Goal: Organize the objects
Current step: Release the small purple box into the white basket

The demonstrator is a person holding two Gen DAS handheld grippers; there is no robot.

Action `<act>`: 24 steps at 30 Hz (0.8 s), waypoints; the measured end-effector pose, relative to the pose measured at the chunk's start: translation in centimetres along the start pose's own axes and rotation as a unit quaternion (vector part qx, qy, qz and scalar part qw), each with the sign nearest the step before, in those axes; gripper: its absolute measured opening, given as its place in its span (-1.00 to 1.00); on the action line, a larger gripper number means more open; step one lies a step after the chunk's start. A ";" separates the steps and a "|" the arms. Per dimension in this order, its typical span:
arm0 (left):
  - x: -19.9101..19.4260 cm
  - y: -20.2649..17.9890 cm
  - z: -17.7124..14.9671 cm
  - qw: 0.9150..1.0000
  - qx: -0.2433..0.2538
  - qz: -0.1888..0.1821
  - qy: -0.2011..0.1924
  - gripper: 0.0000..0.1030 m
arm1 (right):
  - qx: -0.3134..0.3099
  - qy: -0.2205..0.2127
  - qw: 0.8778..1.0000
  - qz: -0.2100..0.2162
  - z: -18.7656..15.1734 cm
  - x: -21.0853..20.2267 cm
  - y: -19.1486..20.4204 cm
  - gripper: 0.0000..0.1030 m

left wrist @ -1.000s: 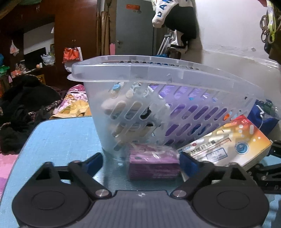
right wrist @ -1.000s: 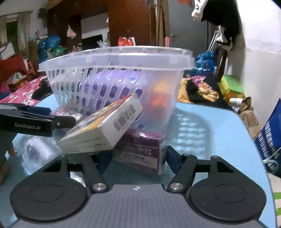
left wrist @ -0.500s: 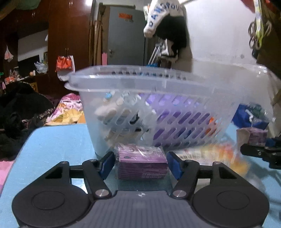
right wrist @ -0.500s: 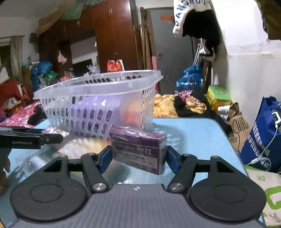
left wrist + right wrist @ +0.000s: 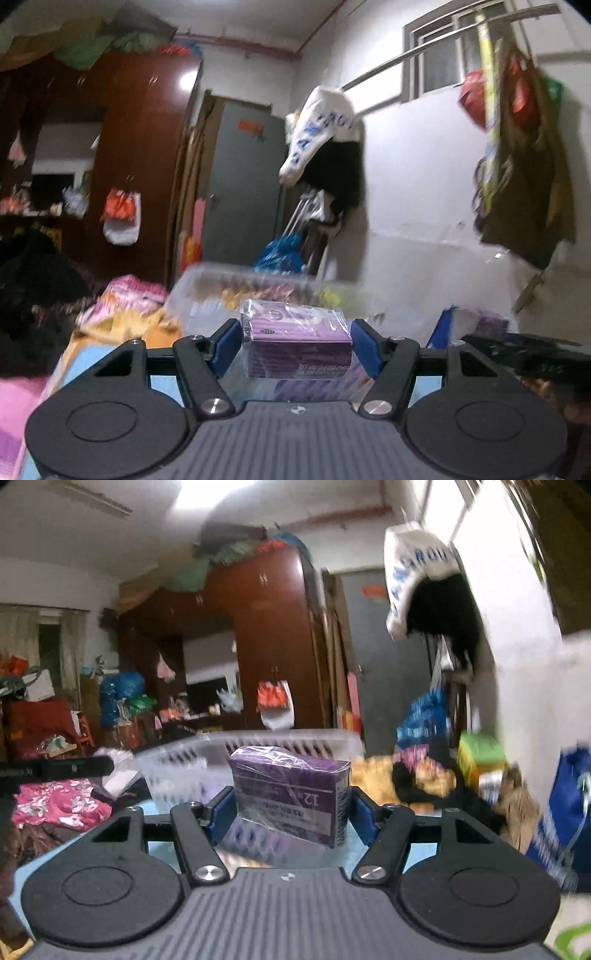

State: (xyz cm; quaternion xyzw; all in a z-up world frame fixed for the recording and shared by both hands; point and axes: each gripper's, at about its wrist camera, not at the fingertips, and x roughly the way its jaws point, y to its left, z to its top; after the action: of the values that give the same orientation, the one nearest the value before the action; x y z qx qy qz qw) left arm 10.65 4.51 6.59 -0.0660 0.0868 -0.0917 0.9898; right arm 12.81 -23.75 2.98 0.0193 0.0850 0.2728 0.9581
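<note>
We carry a purple box in each claw, left (image 5: 295, 343) and right (image 5: 291, 805), raised to clear the basket (image 5: 258, 746) rim.

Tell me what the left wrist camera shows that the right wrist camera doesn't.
Only the left wrist view shows the left hand-held gripper closed on its own purple box, plus a window high on the white wall.

Only the right wrist view shows the right hand-held gripper closed on a second purple box, and a green box on the floor.

Both show the clear plastic basket, blurred, behind the held box, along with the brown wardrobe and grey door.
</note>
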 end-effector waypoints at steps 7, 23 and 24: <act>6.4 -1.7 6.8 0.999 0.026 0.020 0.027 0.33 | -0.044 0.008 0.999 -0.015 6.4 6.9 1.8 0.31; 14.3 4.1 5.6 0.995 -0.055 0.048 0.072 0.94 | 0.005 0.078 0.997 -0.006 4.9 13.6 -0.4 1.00; 13.4 4.1 5.5 0.996 -0.055 0.040 0.066 0.96 | 0.007 0.077 0.997 -0.003 5.0 12.8 -0.5 1.00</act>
State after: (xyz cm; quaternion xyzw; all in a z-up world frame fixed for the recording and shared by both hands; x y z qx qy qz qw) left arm 25.37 6.56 9.23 -0.1106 0.1591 -0.0514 0.9797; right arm 24.63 -17.45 5.93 0.0044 0.1607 0.2699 0.9494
